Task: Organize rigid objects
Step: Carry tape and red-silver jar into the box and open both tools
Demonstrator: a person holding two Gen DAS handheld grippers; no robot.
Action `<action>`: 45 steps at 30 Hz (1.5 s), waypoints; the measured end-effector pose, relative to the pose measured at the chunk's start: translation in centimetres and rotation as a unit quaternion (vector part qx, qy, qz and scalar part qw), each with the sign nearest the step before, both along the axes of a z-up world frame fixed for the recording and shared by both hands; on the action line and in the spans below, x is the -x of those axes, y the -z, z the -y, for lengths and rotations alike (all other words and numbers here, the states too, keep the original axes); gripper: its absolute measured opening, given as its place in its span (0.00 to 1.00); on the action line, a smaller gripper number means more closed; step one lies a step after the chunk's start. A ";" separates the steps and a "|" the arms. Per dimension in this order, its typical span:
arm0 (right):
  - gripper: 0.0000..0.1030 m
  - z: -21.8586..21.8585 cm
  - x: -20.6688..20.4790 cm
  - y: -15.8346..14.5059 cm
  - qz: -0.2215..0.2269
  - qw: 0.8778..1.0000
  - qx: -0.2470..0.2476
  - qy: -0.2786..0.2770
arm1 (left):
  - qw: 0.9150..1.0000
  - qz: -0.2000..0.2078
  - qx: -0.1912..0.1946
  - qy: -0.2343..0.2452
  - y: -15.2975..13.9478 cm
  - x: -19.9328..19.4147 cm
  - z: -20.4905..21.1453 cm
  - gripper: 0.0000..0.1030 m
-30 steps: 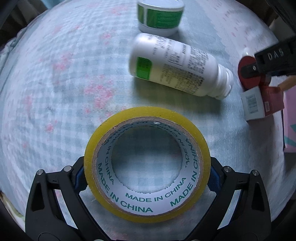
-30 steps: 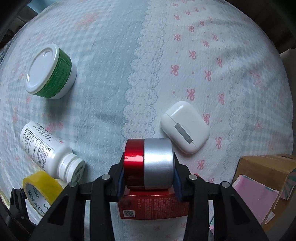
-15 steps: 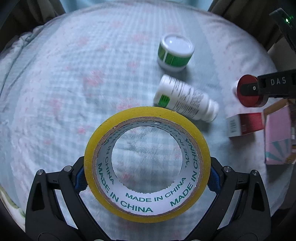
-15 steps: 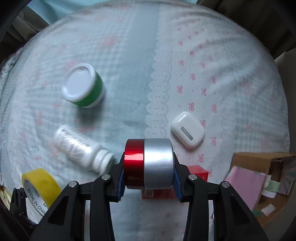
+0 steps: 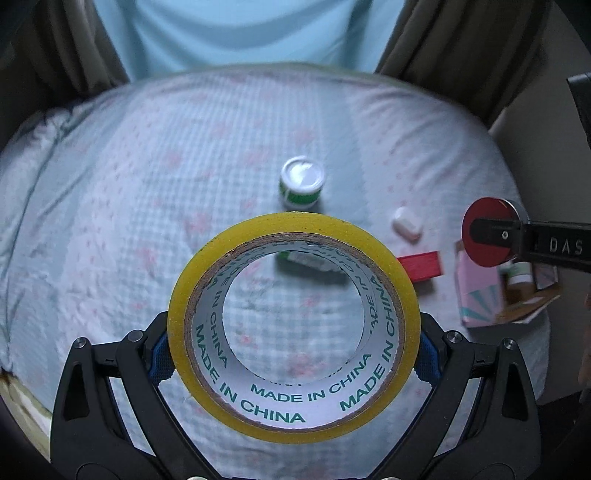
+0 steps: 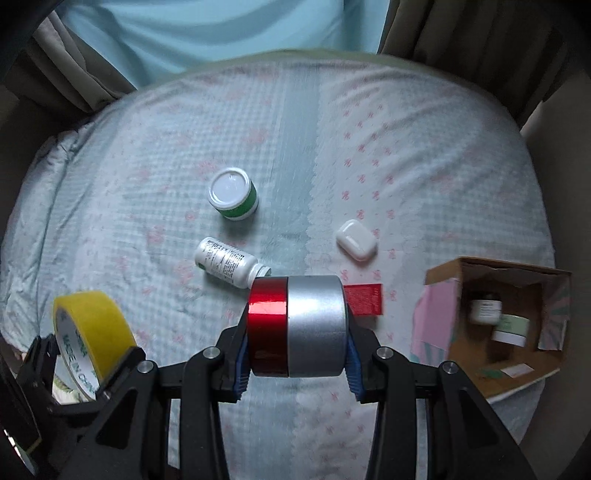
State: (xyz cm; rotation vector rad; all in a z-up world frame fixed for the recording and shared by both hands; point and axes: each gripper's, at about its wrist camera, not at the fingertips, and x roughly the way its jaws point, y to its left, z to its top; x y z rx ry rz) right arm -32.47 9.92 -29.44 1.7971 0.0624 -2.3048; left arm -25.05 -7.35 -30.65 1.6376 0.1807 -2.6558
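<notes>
My left gripper [image 5: 293, 354] is shut on a yellow tape roll [image 5: 236, 417], held high above the bed; the same roll [image 6: 92, 325] shows at the lower left of the right wrist view. My right gripper [image 6: 295, 354] is shut on a red-and-silver tin [image 6: 295, 326], which appears red-end-on [image 5: 487, 230] in the left wrist view. On the quilt below lie a green jar with a white lid [image 6: 232, 199], a white pill bottle on its side [image 6: 229, 264], a white earbud case [image 6: 355, 240] and a red box [image 6: 364, 299], partly hidden behind the tin.
An open cardboard box [image 6: 550, 363] sits on the bed's right edge with small jars inside and a pink flap [image 6: 434, 321]. Curtains [image 6: 461, 33] and a pale blue wall stand behind the bed. Bare quilt [image 6: 424, 147] lies at the far side.
Both grippers have risen well above the bed with their loads; the objects on the quilt look much smaller, and the cardboard box and curtains have come into view.
</notes>
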 end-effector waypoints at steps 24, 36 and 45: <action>0.37 -30.7 -3.0 -7.5 -0.056 0.998 0.021 0.034 | 0.993 -0.035 -0.051 0.105 -9.8 1.5 -27.9 0.94; 0.37 -40.7 1.3 1.4 0.022 0.996 0.006 0.086 | 0.990 0.061 -0.043 0.119 -1.6 5.6 -37.9 0.94; 0.37 -41.2 4.0 8.1 0.072 0.996 0.005 0.055 | 0.982 0.147 -0.028 0.115 7.0 7.9 -39.9 0.94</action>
